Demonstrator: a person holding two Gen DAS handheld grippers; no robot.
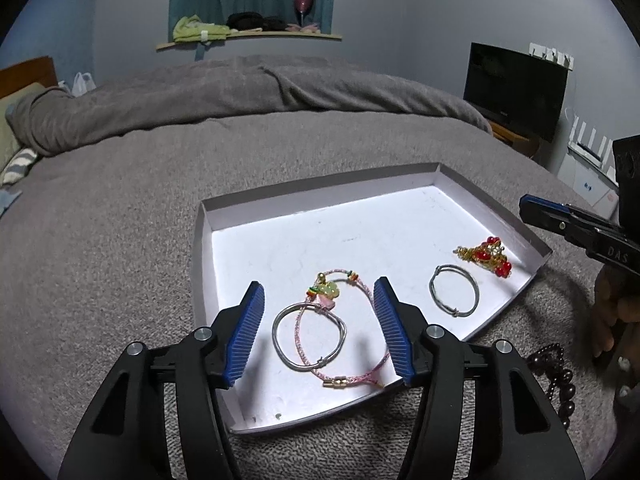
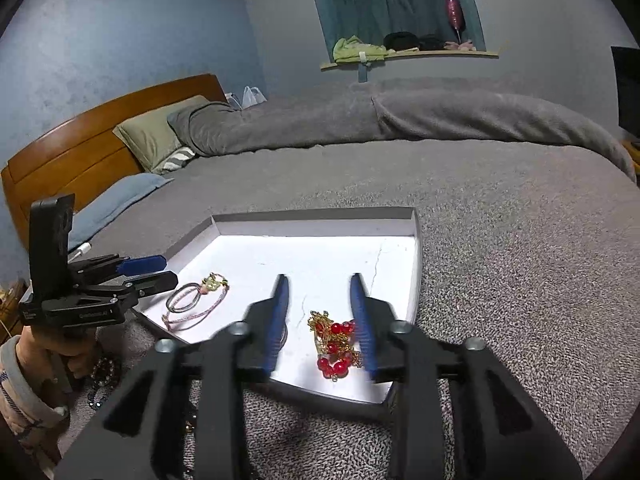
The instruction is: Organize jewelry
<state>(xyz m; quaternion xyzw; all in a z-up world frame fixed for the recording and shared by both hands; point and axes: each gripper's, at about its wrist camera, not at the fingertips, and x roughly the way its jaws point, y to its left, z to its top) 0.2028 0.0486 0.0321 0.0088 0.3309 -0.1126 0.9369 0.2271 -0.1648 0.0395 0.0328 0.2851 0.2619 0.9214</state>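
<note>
Red-beaded gold jewelry [image 2: 335,346], white tray [image 2: 320,252]

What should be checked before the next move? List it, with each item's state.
1. Left gripper open and empty: ok.
2. Right gripper open, clear of the red bead piece: ok.
3. Red bead piece lying inside the white tray: ok.
4. Pink cord bracelet and silver bangle separated: not ok, they overlap.
5. Small silver bangle lying apart: ok.
6. Dark bead string in the tray: not ok, it lies on the grey blanket.
</note>
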